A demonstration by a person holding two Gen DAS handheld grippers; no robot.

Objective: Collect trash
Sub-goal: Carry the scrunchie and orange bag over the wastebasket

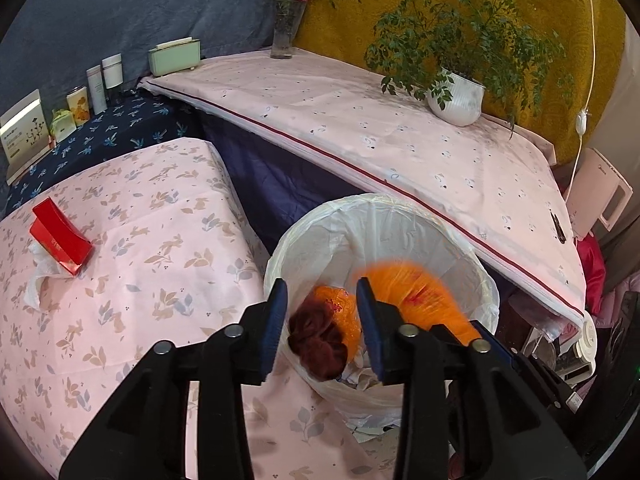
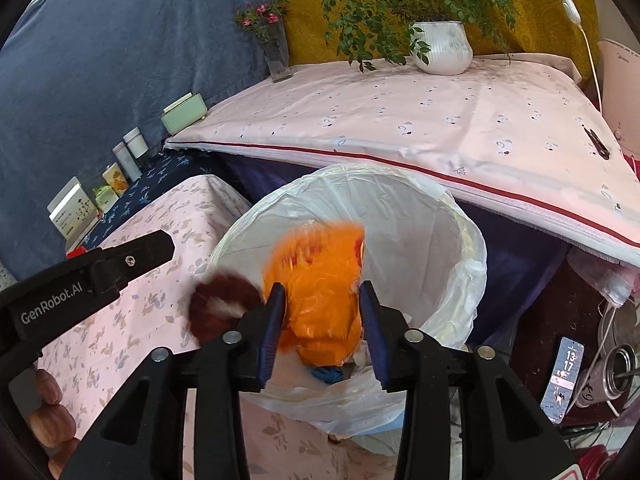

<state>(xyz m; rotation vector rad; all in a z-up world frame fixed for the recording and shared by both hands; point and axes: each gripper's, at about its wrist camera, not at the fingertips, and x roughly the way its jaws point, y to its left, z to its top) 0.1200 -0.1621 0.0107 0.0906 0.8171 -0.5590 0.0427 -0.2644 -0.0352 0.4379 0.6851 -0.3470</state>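
Observation:
A round bin lined with a white plastic bag stands between the two tables. A blurred orange plastic bag and a dark red fluffy wad are in mid-air over the bin's mouth. More orange plastic lies inside the bin. My left gripper is open above the bin's near rim. My right gripper is open above the bin, with the orange bag between and just beyond its fingers, not gripped. The left gripper's body also shows in the right wrist view.
A red box and a crumpled white tissue lie on the pink floral table. A potted plant, a flower vase, a green box and small containers stand behind. A phone and clutter lie at right.

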